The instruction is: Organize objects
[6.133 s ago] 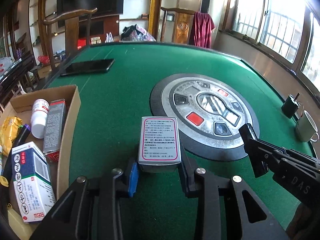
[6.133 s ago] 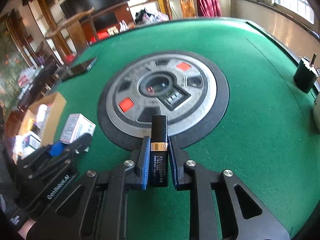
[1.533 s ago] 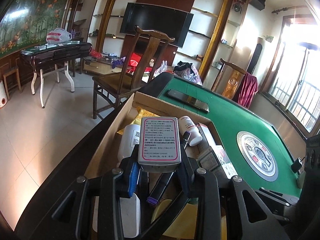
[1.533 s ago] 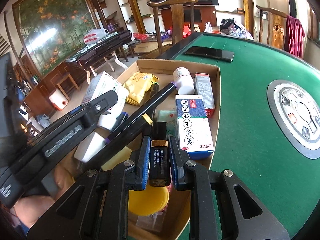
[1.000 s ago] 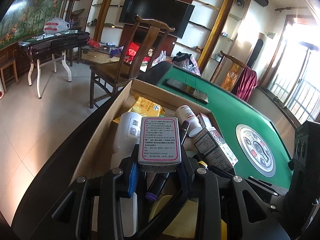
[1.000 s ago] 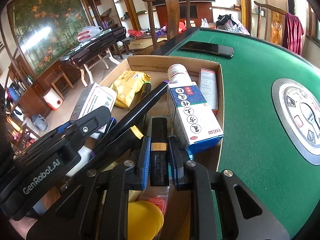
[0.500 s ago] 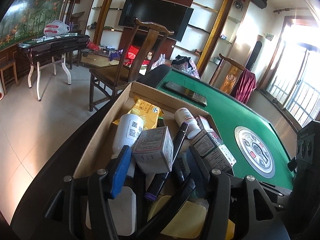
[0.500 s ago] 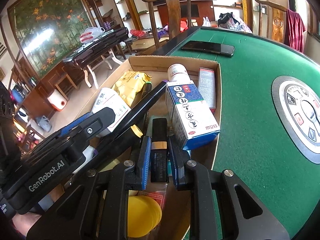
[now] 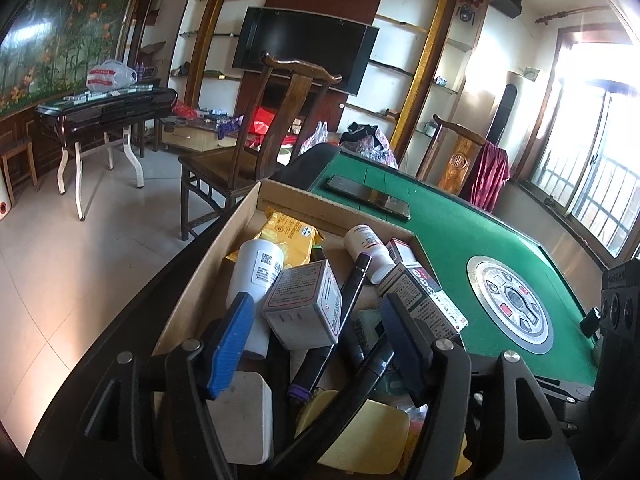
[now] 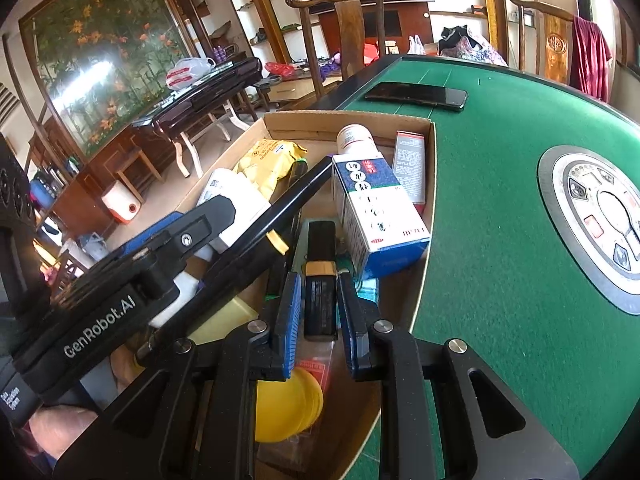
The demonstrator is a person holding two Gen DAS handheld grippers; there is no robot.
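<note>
My left gripper (image 9: 316, 320) hovers over the cardboard box (image 9: 320, 208), its jaws opening. The grey-white carton with a red border (image 9: 304, 304) lies tilted on the box's contents between the blue pads, and neither pad touches it. My right gripper (image 10: 320, 280) is shut on a black stick with a gold band (image 10: 320, 288), held low over the same cardboard box (image 10: 344, 120). The left gripper's fingers (image 10: 296, 196) cross the right wrist view just to the left.
The box holds a white bottle (image 9: 260, 268), a yellow packet (image 9: 288, 236), a pill bottle (image 9: 366, 244), a blue-and-white carton (image 10: 372, 204), a marker (image 9: 332, 328) and a yellow disc (image 10: 288, 408). A phone (image 9: 368, 196) lies on the green table (image 9: 460, 232). A chair (image 9: 280, 120) stands behind.
The left jaws have spread apart and let go of the red-bordered carton, which dropped and tipped onto the items in the box. The right gripper still holds the black stick, lower over the box.
</note>
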